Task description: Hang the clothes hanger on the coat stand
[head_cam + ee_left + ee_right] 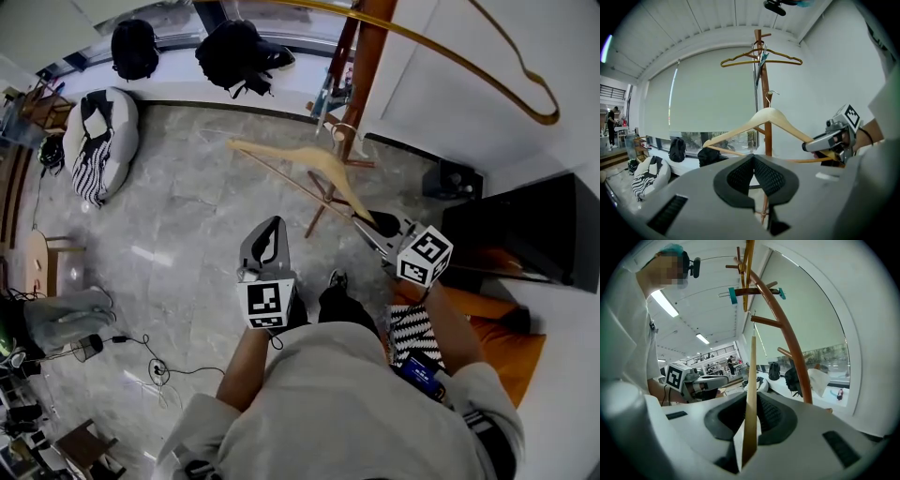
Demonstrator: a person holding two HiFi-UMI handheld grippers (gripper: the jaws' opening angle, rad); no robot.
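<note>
A light wooden clothes hanger (302,161) hangs in the air beside the brown coat stand (371,56). My right gripper (368,223) is shut on the end of one of its arms. In the right gripper view that arm (751,394) stands edge-on between the pads, with the curved stand (787,333) just beyond. Seen in the left gripper view, the hanger (768,115) crosses in front of the stand's pole (765,75), and its metal hook is next to the pole. My left gripper (275,225) is lower and to the left, shut and holding nothing (753,161).
Another wooden hanger (759,58) hangs on the stand's top pegs. A beanbag with a striped cloth (98,141) and two black backpacks (136,47) lie along the far wall. A black cabinet (534,234) and an orange seat (497,337) are at the right. Cables (150,366) trail on the floor at the left.
</note>
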